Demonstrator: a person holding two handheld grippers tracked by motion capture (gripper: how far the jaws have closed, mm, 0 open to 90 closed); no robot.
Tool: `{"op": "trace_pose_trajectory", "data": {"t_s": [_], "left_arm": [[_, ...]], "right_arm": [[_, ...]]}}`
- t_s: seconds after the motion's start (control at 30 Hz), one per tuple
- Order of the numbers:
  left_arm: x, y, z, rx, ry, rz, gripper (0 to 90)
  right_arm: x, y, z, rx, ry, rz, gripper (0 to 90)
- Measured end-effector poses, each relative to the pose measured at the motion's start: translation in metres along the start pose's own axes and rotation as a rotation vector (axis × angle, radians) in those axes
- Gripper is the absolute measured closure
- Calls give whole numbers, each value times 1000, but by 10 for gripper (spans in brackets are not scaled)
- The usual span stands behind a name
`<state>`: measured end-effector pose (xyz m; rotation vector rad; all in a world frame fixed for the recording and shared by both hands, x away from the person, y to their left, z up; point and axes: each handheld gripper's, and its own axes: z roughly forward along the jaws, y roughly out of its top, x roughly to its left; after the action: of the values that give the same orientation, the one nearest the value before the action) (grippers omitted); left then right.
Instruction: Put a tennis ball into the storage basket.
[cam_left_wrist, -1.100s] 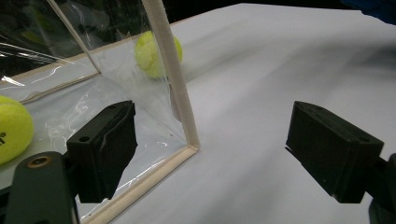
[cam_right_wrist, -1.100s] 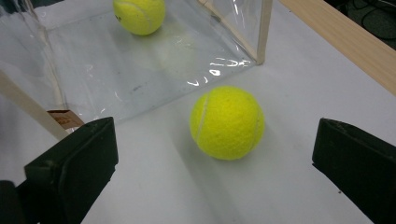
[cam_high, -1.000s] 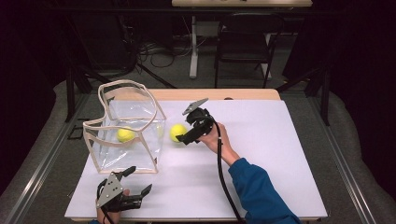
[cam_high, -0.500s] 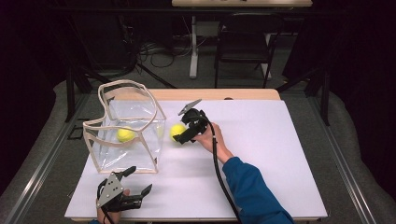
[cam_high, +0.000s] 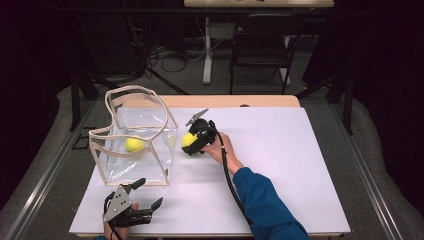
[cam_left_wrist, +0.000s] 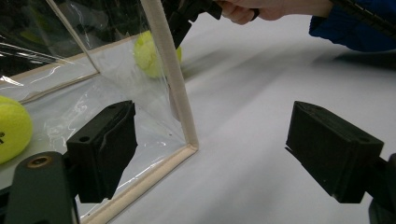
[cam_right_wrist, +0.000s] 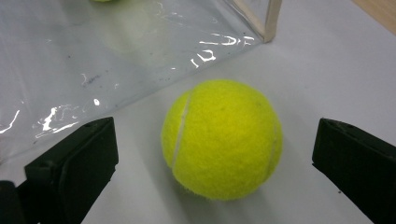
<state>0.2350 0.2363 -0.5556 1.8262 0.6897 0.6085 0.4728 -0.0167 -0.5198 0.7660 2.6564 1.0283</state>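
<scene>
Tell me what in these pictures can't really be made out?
- Tennis ball by the bag, high view: its right part is hidden behind the right gripper.
- Ball in the clear bag, left gripper view: cut off by the left edge.
- Print on that ball: too small to read.

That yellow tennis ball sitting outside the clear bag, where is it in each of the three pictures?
High view: the tennis ball lies mid-table, right of the clear bag, at the right gripper.
Left gripper view: top centre, partly behind the bag's cream edge.
Right gripper view: centre, between the open jaws, untouched.
Shared landmark: the clear bag's cream trim.
</scene>
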Motion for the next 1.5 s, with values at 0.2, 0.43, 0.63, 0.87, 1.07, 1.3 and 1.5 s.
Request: {"op": "trace_pose_trajectory", "data": {"t_s": [0.2,0.43,0.63,0.87,1.07,1.3,1.5], "left_arm": [[0,0,0,-1,1,2,159],[0,0,0,2,-1,2,159],[0,0,0,4,-3,4,159],[1,-1,0,4,-8,3,159],[1,-1,0,5,-9,2,159],[1,-1,0,3,-9,1,159],[1,-1,-1,2,-8,1,159]], "right_arm": [[-4,-1,12,25,35,33,0],[-4,1,22,48,36,30,0],[-6,0,29,67,45,37,0],[-5,-3,36,91,64,52,104],[-6,-4,36,88,51,61,182],[-12,-7,34,77,56,85,248],[-11,-7,32,71,54,75,252]]}}
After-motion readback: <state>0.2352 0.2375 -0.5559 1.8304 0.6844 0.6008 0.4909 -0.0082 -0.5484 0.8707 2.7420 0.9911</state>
